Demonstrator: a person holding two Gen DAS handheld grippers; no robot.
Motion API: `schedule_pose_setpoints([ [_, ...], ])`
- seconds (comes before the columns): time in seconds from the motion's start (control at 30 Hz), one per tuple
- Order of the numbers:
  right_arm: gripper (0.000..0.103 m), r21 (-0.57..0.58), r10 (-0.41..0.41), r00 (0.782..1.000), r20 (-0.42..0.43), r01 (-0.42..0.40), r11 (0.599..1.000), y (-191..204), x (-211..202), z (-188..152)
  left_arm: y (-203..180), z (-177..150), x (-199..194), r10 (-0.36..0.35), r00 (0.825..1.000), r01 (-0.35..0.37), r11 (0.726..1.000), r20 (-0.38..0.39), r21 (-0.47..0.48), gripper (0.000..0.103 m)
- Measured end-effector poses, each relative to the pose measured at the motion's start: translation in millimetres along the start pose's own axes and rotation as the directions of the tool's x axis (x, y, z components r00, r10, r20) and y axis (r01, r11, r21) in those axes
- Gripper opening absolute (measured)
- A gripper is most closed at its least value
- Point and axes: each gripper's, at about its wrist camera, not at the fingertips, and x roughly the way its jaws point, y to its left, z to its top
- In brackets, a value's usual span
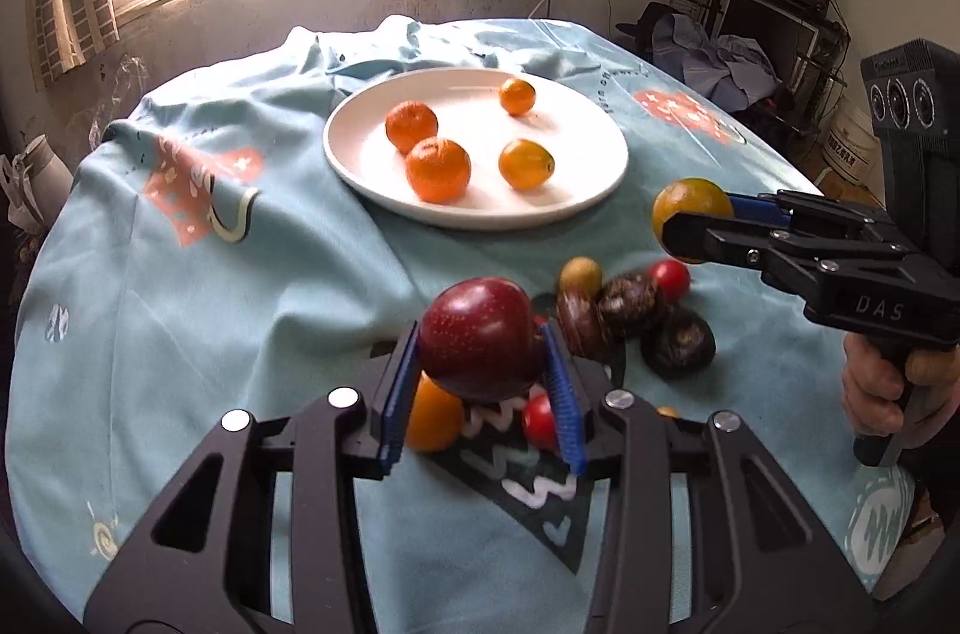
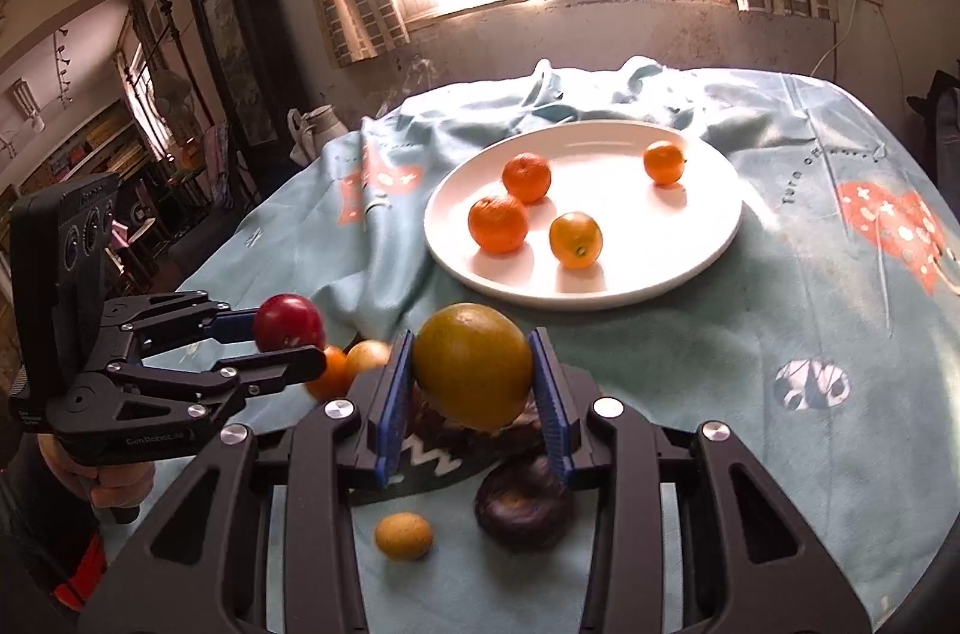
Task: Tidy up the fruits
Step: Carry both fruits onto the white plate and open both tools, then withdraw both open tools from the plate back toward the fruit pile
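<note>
My left gripper point(image 1: 480, 355) is shut on a dark red apple point(image 1: 480, 337) and holds it above the table; it also shows in the right wrist view point(image 2: 288, 334) with the apple point(image 2: 289, 321). My right gripper point(image 2: 471, 373) is shut on a yellow-green orange point(image 2: 473, 364), lifted above the table; in the left wrist view it point(image 1: 690, 223) shows at the right with the orange point(image 1: 690, 202). A white plate point(image 1: 360, 154) point(image 2: 708, 244) holds several small oranges point(image 1: 438, 169) point(image 2: 498, 223).
Loose fruit lies on the light blue tablecloth point(image 1: 180, 334) below the grippers: dark brown round fruits point(image 1: 678, 343) point(image 2: 522, 508), red cherry tomatoes point(image 1: 671, 277), an orange point(image 1: 432, 418) and small yellow fruits point(image 2: 403, 535). A window and wall stand behind the table.
</note>
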Motion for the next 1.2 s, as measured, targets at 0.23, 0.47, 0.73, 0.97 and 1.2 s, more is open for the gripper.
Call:
schedule_pose_setpoints([
  [0.23,0.039,0.099,-0.116,0.992,0.038,0.112,0.989,-58,39,45,26,87,64,0.057,0.998,-0.057,0.997,0.007,-0.057,0.04],
  [0.47,0.038,0.109,-0.132,0.991,-0.026,0.134,0.985,-84,82,53,48,104,123,0.109,0.991,-0.115,0.989,-0.073,-0.09,0.04],
  [0.73,0.049,0.08,-0.134,0.988,-0.082,0.14,0.987,-76,90,50,54,103,106,0.18,0.984,-0.178,0.973,-0.001,-0.149,0.085],
  [0.97,0.05,0.057,-0.072,0.997,-0.017,0.072,0.996,-43,35,31,40,64,35,0.18,0.982,-0.17,0.973,0.054,-0.154,0.095],
  [1.2,0.05,-0.153,0.004,0.994,-0.106,-0.02,0.988,32,21,-17,36,-4,9,0.226,0.973,-0.216,0.964,0.048,-0.156,0.099],
])
